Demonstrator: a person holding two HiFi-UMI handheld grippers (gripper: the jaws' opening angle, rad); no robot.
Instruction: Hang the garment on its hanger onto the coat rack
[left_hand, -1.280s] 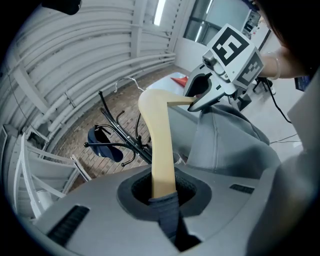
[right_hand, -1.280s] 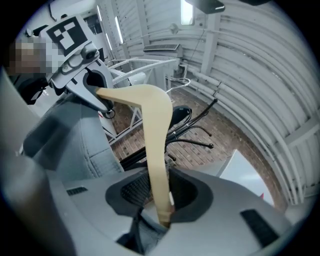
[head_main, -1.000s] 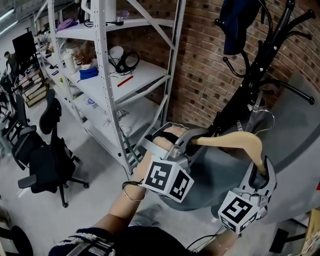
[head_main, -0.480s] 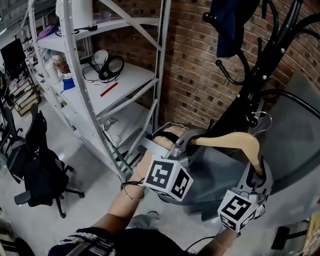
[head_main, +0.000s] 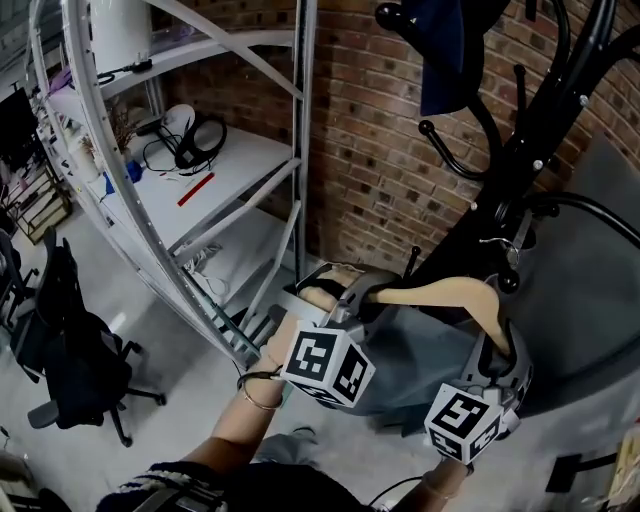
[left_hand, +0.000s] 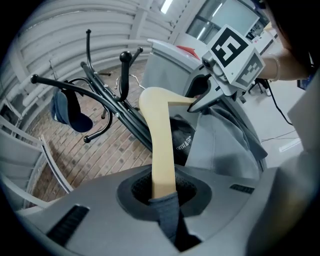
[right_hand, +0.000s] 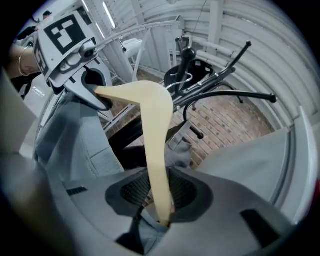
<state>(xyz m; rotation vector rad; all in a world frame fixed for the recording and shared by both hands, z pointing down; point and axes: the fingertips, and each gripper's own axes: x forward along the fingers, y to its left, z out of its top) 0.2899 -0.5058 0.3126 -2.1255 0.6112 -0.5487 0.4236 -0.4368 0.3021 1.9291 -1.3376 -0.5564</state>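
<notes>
Pale wooden hanger (head_main: 440, 293) carrying a grey fabric garment (head_main: 420, 362), raised just beside the black metal coat rack (head_main: 530, 140); left gripper (head_main: 364, 292) clenched on one arm end, right gripper (head_main: 497, 345) on the other.

1. Both ends of the pale wooden hanger (head_main: 440, 293) are buried. One sits inside the left hand-held gripper (left_hand: 162, 192) and the other inside the right hand-held gripper (right_hand: 160, 212), with the grey fabric garment (head_main: 420, 360) bunched over each tip.
2. The black metal coat rack (head_main: 520, 150) is cut off by the head view's top edge, and the garment hides its foot.
3. The dark blue cloth (head_main: 445, 50) hanging on the rack is cropped there too.
4. Whether the hanger's thin wire hook (head_main: 515, 235) touches a rack arm cannot be told.
</notes>
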